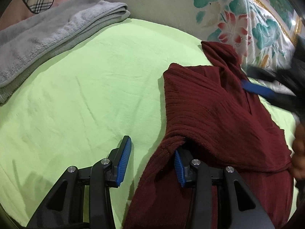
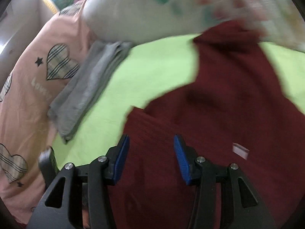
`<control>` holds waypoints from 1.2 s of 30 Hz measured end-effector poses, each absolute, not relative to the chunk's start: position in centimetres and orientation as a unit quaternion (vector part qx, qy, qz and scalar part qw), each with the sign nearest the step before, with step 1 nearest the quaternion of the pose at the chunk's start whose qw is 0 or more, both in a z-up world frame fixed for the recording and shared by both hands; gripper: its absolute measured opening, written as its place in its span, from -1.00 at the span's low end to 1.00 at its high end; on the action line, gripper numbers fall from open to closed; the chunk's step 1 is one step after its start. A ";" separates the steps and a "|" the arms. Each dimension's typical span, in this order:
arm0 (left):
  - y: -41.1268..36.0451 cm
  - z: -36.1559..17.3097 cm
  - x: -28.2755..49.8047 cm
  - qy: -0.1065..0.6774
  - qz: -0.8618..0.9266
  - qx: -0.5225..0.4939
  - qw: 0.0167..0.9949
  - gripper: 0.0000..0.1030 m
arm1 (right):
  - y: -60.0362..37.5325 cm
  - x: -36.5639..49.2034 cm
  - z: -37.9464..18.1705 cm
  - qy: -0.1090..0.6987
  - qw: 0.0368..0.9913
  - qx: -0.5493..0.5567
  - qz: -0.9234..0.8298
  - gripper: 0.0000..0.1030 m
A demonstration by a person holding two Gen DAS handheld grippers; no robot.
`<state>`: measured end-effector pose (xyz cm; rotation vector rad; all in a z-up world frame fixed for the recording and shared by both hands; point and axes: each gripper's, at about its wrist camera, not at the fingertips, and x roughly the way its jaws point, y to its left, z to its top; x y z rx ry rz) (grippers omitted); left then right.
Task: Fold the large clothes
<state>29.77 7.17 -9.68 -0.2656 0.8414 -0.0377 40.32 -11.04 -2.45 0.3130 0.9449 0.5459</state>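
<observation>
Left tongs (image 1: 152, 164) spread, sweater (image 1: 219, 118) edge draped over one finger, nothing pinched. Right tongs (image 2: 151, 158) spread above the sweater, empty. Sweater lies half-folded on the bed (image 1: 85, 95), right side. I'd pinch both near corners and fold toward the towel (image 1: 47, 38); plenty of bare sheet there, pillows crowd the far edge.

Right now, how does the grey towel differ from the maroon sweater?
The grey towel is fleecy and neatly folded flat; the maroon sweater is ribbed knit, rumpled, only partly folded. The towel lies clear of both grippers; the sweater drapes over one left finger. Both rest on the green sheet.
</observation>
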 end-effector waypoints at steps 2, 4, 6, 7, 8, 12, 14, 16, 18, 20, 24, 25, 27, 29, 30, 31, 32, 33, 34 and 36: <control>7.3 -9.8 29.8 0.405 -0.021 -0.133 0.904 -0.15 | -8.8 42.6 -3.2 0.463 0.837 0.130 0.263 -0.03; 7.3 -9.9 29.8 0.404 -0.023 -0.134 0.905 -0.15 | -6.3 45.2 -4.4 0.482 0.831 0.090 0.264 -0.03; 7.3 -9.9 29.7 0.402 -0.025 -0.138 0.905 -0.15 | -4.7 46.7 -5.8 0.519 0.810 0.061 0.264 -0.03; 7.4 -9.9 29.7 0.400 -0.027 -0.142 0.905 -0.15 | -3.9 47.1 -6.6 0.539 0.798 0.041 0.267 -0.04; 7.6 -9.9 29.6 0.398 -0.028 -0.145 0.906 -0.15 | -3.2 47.2 -6.7 0.537 0.797 0.021 0.274 -0.30; 8.0 -10.1 29.2 0.391 -0.031 -0.156 0.906 -0.17 | -3.0 47.5 -5.8 0.501 0.819 0.036 0.279 -0.82; 8.4 -10.1 29.1 0.389 -0.030 -0.163 0.906 -0.21 | -4.0 48.0 -5.8 0.478 0.832 0.087 0.269 -0.83; 8.8 -10.2 28.9 0.389 -0.033 -0.173 0.904 -0.23 | -5.0 48.1 -6.8 0.479 0.832 0.123 0.251 -0.79; 9.1 -10.1 28.7 0.389 -0.035 -0.180 0.903 -0.24 | -6.2 48.0 -7.8 0.492 0.815 0.168 0.257 -0.65; 9.4 -9.8 28.4 0.392 -0.036 -0.188 0.900 -0.24 | -8.0 46.3 -6.8 0.481 0.817 0.186 0.260 -0.53; 9.7 -7.6 27.4 0.386 -0.047 -0.189 0.902 -0.25 | -13.0 42.0 -3.5 0.433 0.850 0.181 0.240 -0.51; 9.2 -6.5 26.8 0.374 -0.052 -0.181 0.908 -0.30 | -14.1 40.8 -3.3 0.427 0.855 0.180 0.232 -0.51; 8.3 -5.4 26.8 0.364 -0.073 -0.181 0.911 -0.30 | -17.2 38.6 -3.4 0.424 0.863 0.182 0.204 -0.51; 6.8 -4.6 27.4 0.366 -0.113 -0.185 0.905 -0.30 | -19.4 37.0 -4.3 0.434 0.860 0.194 0.187 -0.51; 6.1 -4.4 27.7 0.366 -0.118 -0.180 0.905 -0.30 | -20.3 36.3 -5.0 0.441 0.857 0.200 0.175 -0.51; 5.2 -4.2 28.0 0.370 -0.123 -0.170 0.905 -0.30 | -21.3 35.6 -5.7 0.447 0.857 0.202 0.160 -0.51; 4.3 -4.3 28.4 0.375 -0.129 -0.157 0.905 -0.30 | -22.4 35.0 -6.6 0.457 0.855 0.200 0.138 -0.51; 3.6 -4.6 28.8 0.382 -0.133 -0.146 0.903 -0.22 | -23.3 34.6 -7.1 0.463 0.854 0.201 0.126 -0.51; 2.8 -5.2 29.1 0.395 -0.135 -0.127 0.900 -0.17 | -24.4 34.3 -7.7 0.470 0.851 0.205 0.111 -0.51; 1.8 -7.3 30.2 0.435 -0.088 -0.078 0.893 -0.26 | -27.0 33.5 -8.4 0.474 0.848 0.220 0.085 -0.51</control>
